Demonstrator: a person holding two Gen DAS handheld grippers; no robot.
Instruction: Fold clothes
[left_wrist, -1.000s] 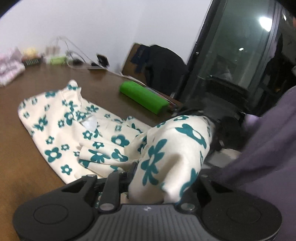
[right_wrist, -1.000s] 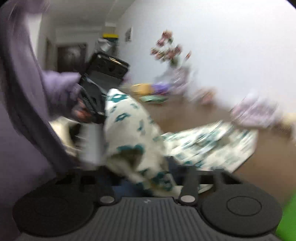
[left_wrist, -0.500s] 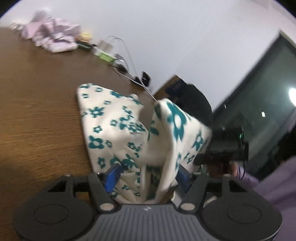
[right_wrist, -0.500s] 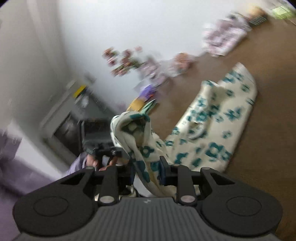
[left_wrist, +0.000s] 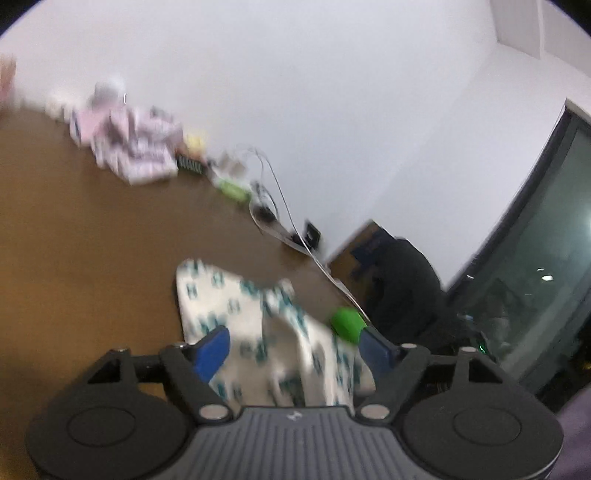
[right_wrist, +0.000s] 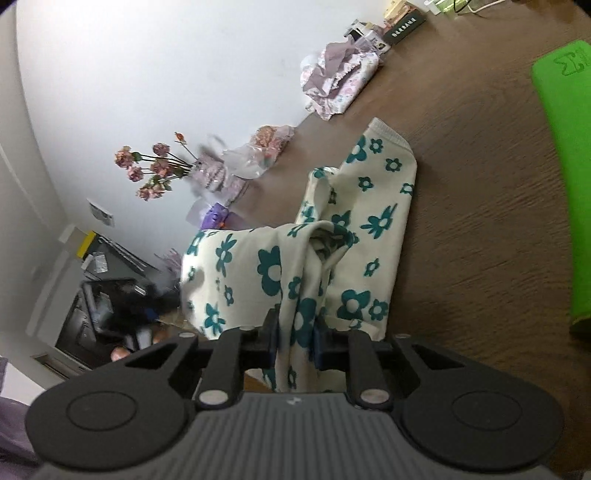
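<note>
Left tool (left_wrist: 291, 350) now spread; right tool (right_wrist: 294, 339) still clamping floral garment (right_wrist: 354, 236)

I'm looking across a brown wooden table (left_wrist: 92, 236) that runs up to a plain white wall (left_wrist: 295, 92), with dark glass panes (left_wrist: 546, 295) on the far right catching small bright reflections of lamps. A chair (left_wrist: 354, 254) draped in dark cloth stands at the table's far edge. From the other camera I see dried pink flowers (right_wrist: 155, 170) against the wall.
</note>
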